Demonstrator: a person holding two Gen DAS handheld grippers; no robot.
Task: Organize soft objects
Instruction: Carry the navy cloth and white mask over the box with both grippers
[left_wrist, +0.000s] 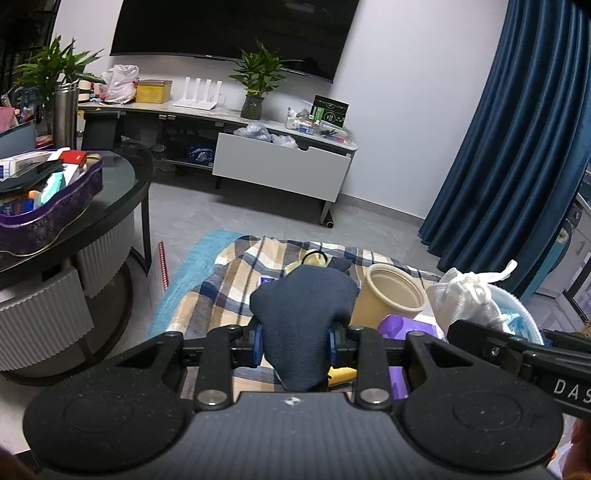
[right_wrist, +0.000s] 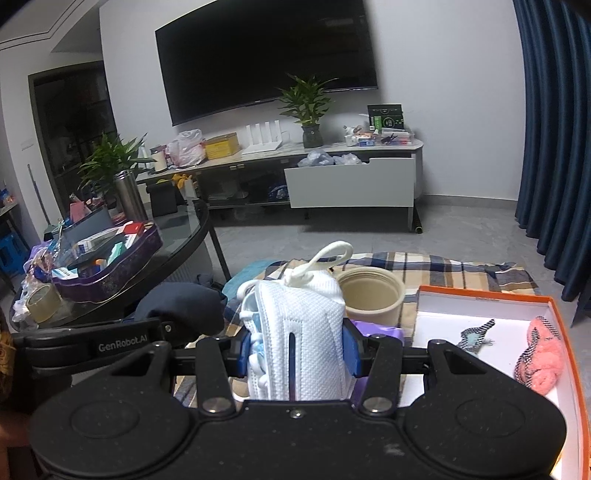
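My left gripper (left_wrist: 295, 341) is shut on a dark navy cloth (left_wrist: 303, 314), which bulges up between its blue pads above the plaid blanket (left_wrist: 229, 280). My right gripper (right_wrist: 297, 349) is shut on a bundle of white and blue face masks (right_wrist: 303, 332), their white ear loops sticking up. In the left wrist view the masks (left_wrist: 469, 299) and the right gripper's arm show at the right. In the right wrist view the navy cloth (right_wrist: 181, 302) shows at the left. An orange-rimmed white box (right_wrist: 480, 317) at the right holds a pink fluffy item (right_wrist: 543, 365) and a small patterned piece (right_wrist: 474, 336).
A beige round container (right_wrist: 369, 295) stands open on the blanket, with a purple pack (left_wrist: 399, 328) beside it. A round glass table (left_wrist: 122, 192) with a purple tin of boxes (left_wrist: 48, 206) is at the left. A TV stand with an open drawer (left_wrist: 280, 166) and blue curtains (left_wrist: 517, 147) lie beyond.
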